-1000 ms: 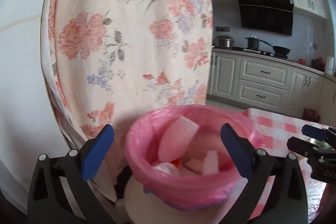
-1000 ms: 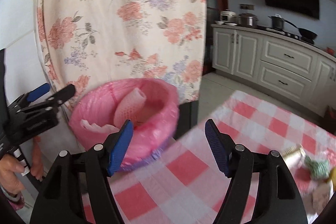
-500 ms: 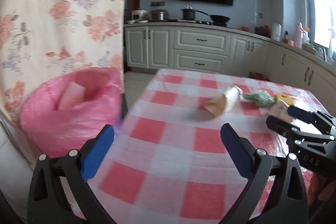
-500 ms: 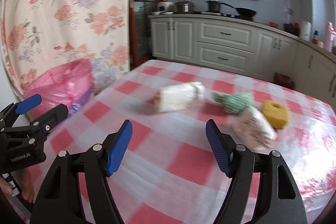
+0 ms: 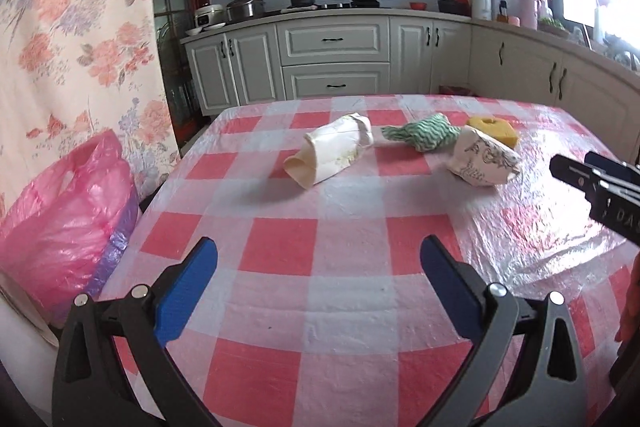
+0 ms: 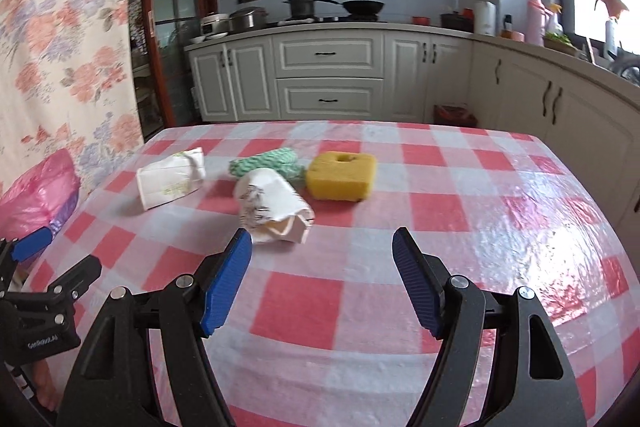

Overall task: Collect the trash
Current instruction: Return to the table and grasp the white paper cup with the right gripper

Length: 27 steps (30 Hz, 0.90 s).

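I was in a home kitchen: white cupboards (image 6: pixel 328 75), pots on the stove (image 6: pixel 304 7), a checked tablecloth (image 6: pixel 400 267).

bare checked tablecloth (image 6: pixel 340 291) lies open ahead of both grippers. farther on, a crumpled cup (image 6: pixel 276 205), paper bag (image 6: pixel 172 179), green cloth (image 6: pixel 266 163) and yellow sponge (image 6: pixel 342 177) cluster close together.

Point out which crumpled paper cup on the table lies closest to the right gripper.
The printed paper cup, with dark line drawings, lies just ahead of the right gripper, beside the yellow sponge. The plain cream cup lies further off, toward the pink trash bag.
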Each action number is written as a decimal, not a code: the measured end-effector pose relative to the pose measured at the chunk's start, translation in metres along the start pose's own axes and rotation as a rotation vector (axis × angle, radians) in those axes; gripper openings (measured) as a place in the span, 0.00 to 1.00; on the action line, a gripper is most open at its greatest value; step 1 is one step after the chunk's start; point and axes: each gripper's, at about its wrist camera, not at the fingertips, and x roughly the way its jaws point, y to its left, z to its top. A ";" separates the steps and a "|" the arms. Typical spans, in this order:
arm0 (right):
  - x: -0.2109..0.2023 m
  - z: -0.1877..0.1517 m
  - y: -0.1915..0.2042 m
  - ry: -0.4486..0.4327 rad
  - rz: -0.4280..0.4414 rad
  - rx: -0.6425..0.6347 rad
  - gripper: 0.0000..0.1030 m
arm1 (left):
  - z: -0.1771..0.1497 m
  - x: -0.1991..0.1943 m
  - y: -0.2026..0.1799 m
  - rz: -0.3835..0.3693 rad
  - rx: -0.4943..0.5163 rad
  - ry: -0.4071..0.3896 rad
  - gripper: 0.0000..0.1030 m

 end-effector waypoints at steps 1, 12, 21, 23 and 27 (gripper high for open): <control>0.000 -0.001 -0.003 0.001 -0.006 0.010 0.68 | 0.000 0.001 -0.002 -0.001 0.012 0.003 0.95; 0.002 -0.007 -0.015 0.012 0.009 0.046 0.70 | 0.000 0.010 0.005 0.004 -0.014 0.049 0.95; 0.014 -0.006 -0.013 0.066 0.015 0.035 0.70 | 0.000 0.010 0.005 -0.001 -0.014 0.048 0.95; 0.018 -0.003 -0.009 0.068 0.022 0.020 0.70 | 0.000 0.011 0.007 -0.004 -0.022 0.052 0.95; 0.032 0.003 0.000 0.096 0.048 -0.009 0.70 | 0.000 0.012 0.009 -0.007 -0.030 0.061 0.95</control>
